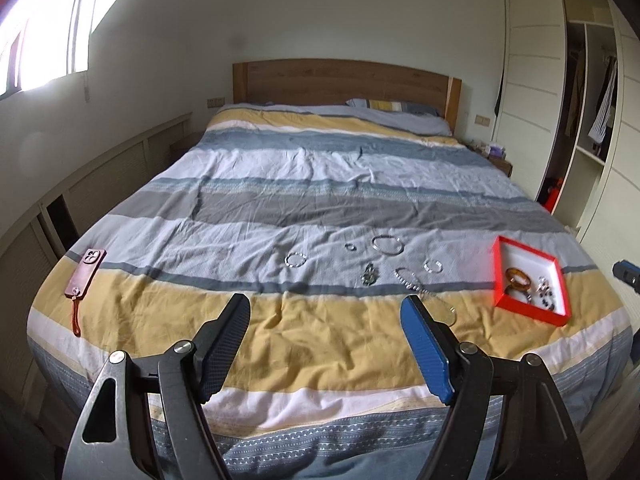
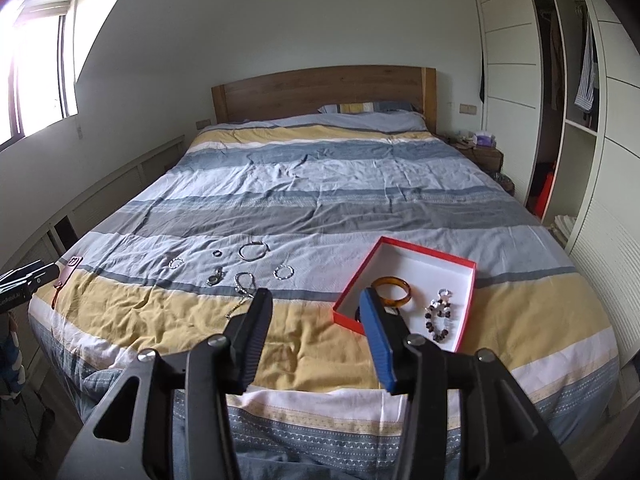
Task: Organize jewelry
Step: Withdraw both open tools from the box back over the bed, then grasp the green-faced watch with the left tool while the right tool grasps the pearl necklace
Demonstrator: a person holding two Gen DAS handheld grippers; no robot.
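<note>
Both grippers hang above the foot of the bed [image 1: 320, 200], and both are empty. The left gripper [image 1: 324, 308] has its fingers wide apart with only the yellow stripe of the cover between them. The right gripper [image 2: 314, 300] has its fingers apart too, less wide, and nothing is between them.

The red box [image 2: 352, 280] lies on the right part of the bed. Inside it are already an amber bangle [image 2: 394, 289] and a dark bead bracelet [image 2: 438, 320]. The loose jewelry [image 1: 372, 264] lies left of the box on the pale blue stripe: several silver rings and bracelets, well apart from each other.

I think the step in hand is to fetch the next piece. The beaded bracelet [image 1: 408, 278] lies just before the left gripper, so it is the natural choice. Come down slowly and close on the bracelet alone, not on the soft cover, which wrinkles easily. Thin pieces may slip.
</note>
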